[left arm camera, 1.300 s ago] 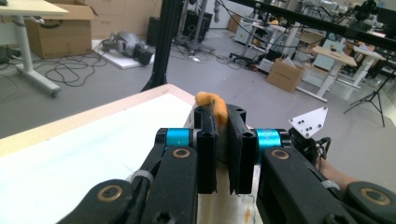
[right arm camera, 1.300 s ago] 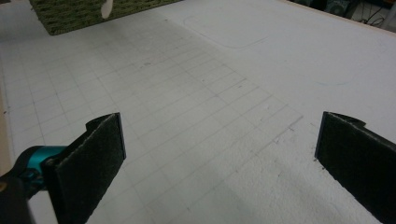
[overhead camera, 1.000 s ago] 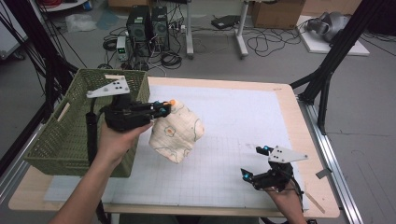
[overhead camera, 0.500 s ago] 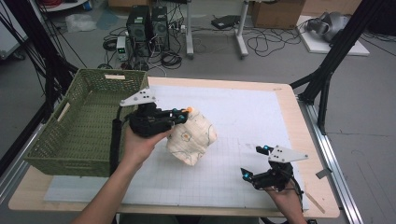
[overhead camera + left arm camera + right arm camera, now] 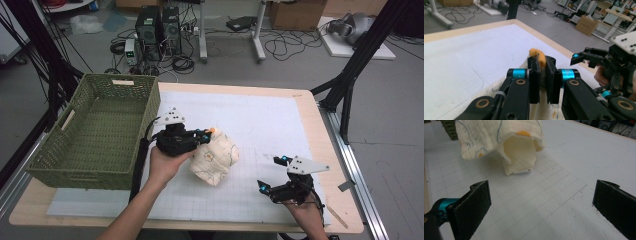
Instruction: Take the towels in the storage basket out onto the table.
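The pale wooden table (image 5: 320, 115) carries a white gridded mat (image 5: 260, 125) that covers most of its top, leaving a bare wood border at the far and right edges. No brand or writing can be read anywhere; a pale tag on the basket's far rim is too small to make out.

At the table's left end sits a green woven rectangular basket (image 5: 95, 135), its right wall just beside the left hand (image 5: 162, 167). Right of it, about mid-mat, hangs a cream muslin cloth with orange and outlined prints (image 5: 215, 160), bunched and drooping so that its lower folds touch the mat (the right gripper view looks into its open underside (image 5: 519, 150)).

The left gripper (image 5: 204, 136) is clenched on an orange-edged fold at the top of the cloth (image 5: 537, 56), its pads pinching the fabric between them. The right gripper (image 5: 272, 172) rests near the front right of the mat, well apart from the cloth, its jaws spread wide with nothing between them.

Open mat lies behind and to the right of the cloth, up to the far edge.
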Motion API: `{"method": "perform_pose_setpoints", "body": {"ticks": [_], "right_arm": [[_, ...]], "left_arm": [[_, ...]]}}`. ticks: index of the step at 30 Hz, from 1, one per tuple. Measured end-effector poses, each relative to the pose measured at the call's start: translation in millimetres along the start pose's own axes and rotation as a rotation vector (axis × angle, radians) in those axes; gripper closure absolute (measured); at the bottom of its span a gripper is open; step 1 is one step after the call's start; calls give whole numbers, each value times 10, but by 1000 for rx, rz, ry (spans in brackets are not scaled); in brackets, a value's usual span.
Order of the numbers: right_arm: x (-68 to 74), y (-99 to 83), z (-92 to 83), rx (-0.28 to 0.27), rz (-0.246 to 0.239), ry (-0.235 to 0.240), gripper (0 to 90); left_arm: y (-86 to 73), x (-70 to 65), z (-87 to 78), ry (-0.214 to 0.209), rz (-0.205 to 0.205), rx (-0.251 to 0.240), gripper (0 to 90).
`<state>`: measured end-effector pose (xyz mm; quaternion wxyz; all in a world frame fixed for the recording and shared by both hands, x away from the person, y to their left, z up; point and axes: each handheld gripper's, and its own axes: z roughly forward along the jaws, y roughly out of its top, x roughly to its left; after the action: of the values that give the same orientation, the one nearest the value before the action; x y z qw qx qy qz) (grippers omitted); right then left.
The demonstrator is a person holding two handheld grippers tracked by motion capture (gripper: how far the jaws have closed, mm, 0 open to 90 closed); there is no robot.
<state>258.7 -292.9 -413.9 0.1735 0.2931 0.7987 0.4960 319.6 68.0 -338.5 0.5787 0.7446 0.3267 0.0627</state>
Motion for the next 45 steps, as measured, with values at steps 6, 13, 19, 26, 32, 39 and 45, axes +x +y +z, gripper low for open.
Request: {"method": "perform_pose_setpoints", "body": {"ticks": [6, 13, 19, 26, 32, 39, 45], "right_arm": [[5, 3, 10, 1, -4, 1, 9], [18, 12, 35, 4, -11, 5, 9], [30, 16, 46, 9, -9, 10, 9], [39, 14, 69, 16, -18, 16, 9], [40, 12, 90, 19, -22, 21, 9], [34, 17, 119, 22, -13, 25, 9], [38, 31, 150, 15, -3, 30, 9]], "left_arm": [[-119, 44, 99, 18, -28, 10, 828], [-243, 76, 207, 36, -43, 31, 825], [-314, 87, 294, 42, -55, 41, 823], [-376, 88, 379, 58, -57, 50, 820], [-484, 112, 446, 66, -76, 69, 805], [-525, 146, 453, 77, -81, 77, 787], [-530, 148, 462, 79, -70, 81, 752]]}}
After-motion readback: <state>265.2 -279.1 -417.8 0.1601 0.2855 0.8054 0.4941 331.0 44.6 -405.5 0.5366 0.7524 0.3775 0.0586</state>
